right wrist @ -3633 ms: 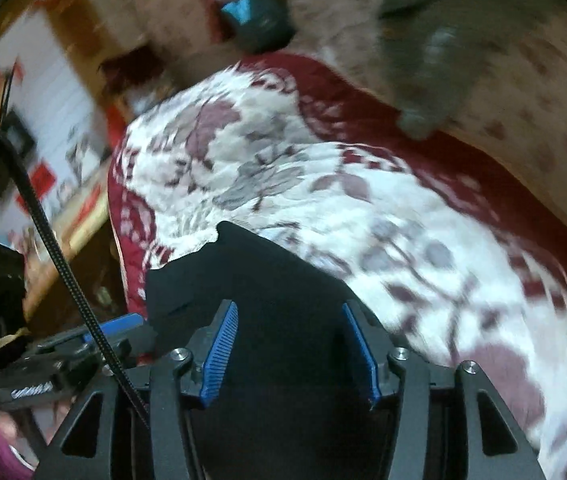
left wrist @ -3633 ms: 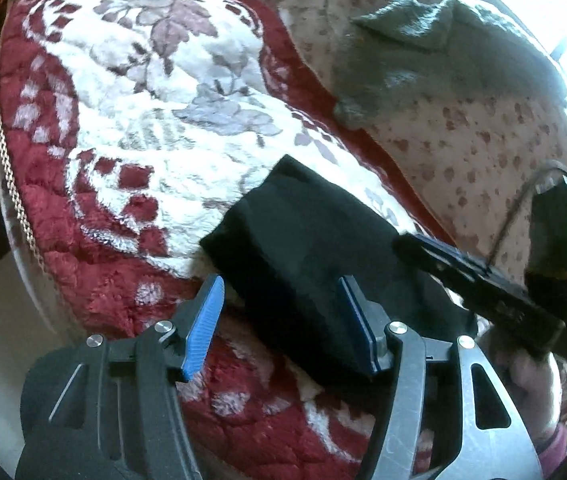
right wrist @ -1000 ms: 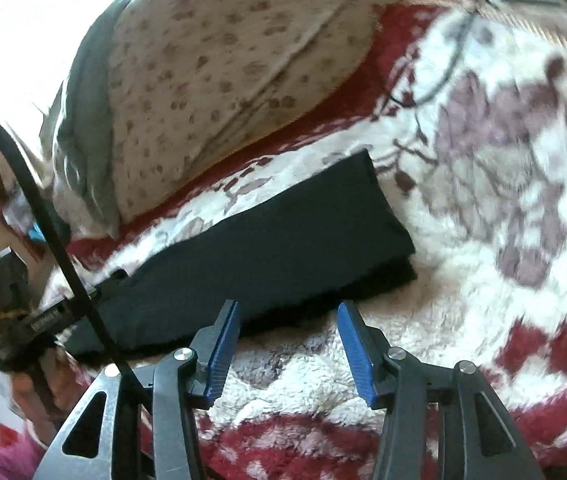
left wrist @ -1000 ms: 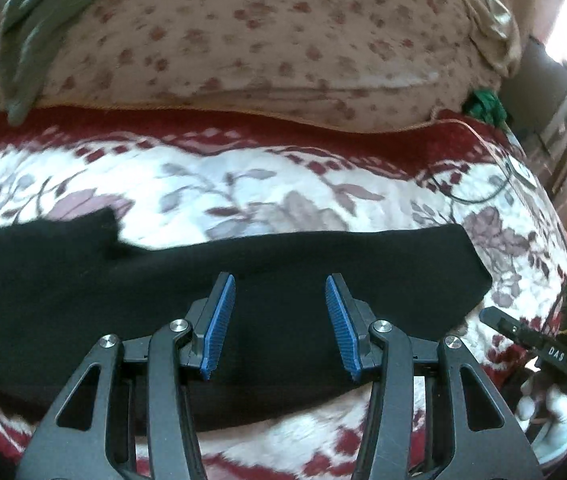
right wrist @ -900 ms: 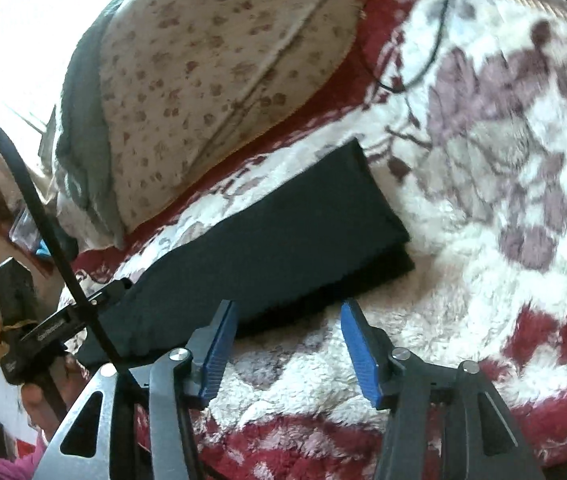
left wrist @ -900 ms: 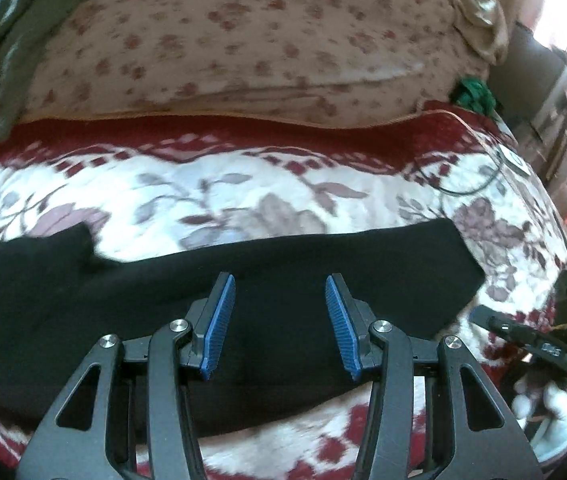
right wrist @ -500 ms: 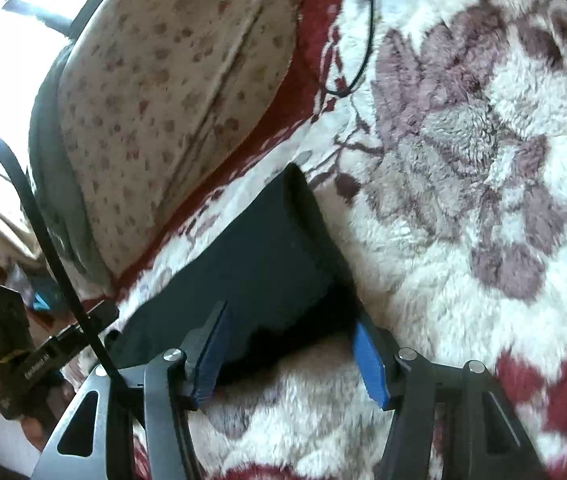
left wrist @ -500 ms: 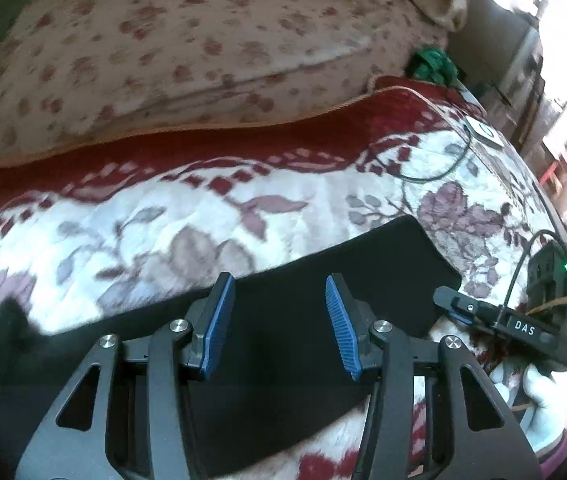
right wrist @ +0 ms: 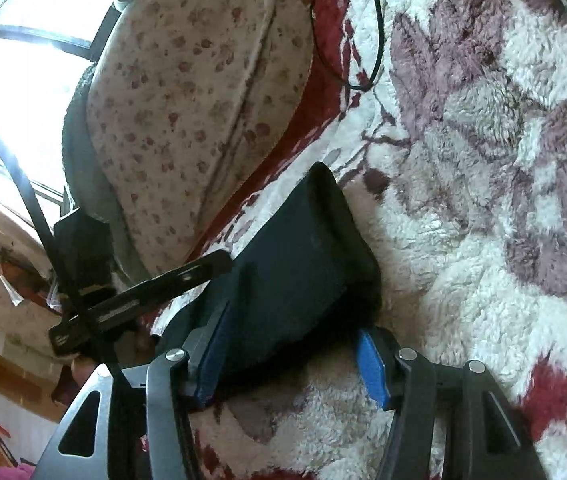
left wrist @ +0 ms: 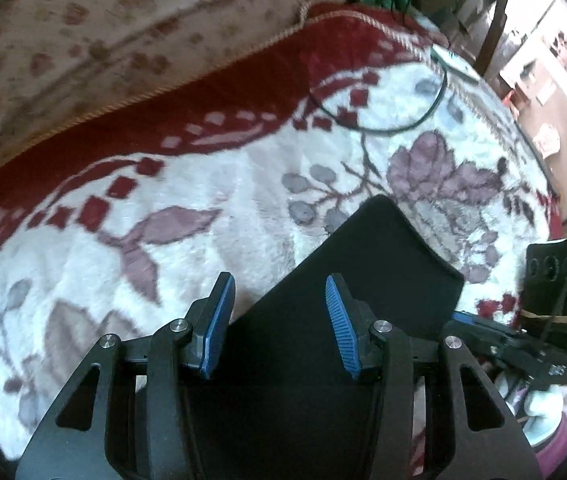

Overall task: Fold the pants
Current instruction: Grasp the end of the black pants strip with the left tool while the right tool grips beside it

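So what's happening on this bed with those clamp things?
A person is folding black pants on a red and white floral blanket, holding a two-finger gripper in each hand. The left gripper hovers open over the cloth. The right gripper sits at the pants' end, its jaws straddling the corner and just opened wider, not clamped.

Both wrist views close, angled down, sharing pants (left wrist: pixel 371 272).

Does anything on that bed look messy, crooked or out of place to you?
Not much. The black pants lie as a neat strip on the floral blanket. The one stray thing is a thin black cable looped loosely across the blanket near its far edge, clear of the pants.
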Demonstrator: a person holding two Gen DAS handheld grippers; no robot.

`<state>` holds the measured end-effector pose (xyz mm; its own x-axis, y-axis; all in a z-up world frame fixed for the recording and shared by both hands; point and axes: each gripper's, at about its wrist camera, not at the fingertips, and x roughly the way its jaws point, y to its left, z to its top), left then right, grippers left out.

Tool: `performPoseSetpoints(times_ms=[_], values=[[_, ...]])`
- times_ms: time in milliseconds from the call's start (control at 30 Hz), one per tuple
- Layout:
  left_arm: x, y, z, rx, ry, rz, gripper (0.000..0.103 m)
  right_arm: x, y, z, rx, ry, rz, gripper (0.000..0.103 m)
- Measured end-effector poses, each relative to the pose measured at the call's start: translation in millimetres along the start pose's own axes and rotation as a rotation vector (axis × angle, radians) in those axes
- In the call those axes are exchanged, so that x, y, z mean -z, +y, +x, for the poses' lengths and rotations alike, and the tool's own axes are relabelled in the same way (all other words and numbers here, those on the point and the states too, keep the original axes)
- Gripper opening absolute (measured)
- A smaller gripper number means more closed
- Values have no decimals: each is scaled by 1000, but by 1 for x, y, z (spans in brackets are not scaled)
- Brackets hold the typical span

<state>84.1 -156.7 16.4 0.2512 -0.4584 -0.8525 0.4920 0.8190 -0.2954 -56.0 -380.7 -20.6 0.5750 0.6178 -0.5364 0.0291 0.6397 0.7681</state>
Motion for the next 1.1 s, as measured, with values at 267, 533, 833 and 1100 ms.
performPoseSetpoints(times_ms=[267, 533, 833, 1100], values=[[-11, -16, 24, 89, 61, 136, 48, 0, -9, -2, -49, -18, 19, 60], [-22, -19, 39, 170, 110, 206, 60, 2, -10, -3, -70, -28, 12, 48], [-19, -24, 39, 206, 60, 231, 13, 0, -12, 4, -100, -32, 10, 11], [-19, -21, -8, 225, -49, 211, 7, -2, 27, -12, -197, -86, -105, 11]])
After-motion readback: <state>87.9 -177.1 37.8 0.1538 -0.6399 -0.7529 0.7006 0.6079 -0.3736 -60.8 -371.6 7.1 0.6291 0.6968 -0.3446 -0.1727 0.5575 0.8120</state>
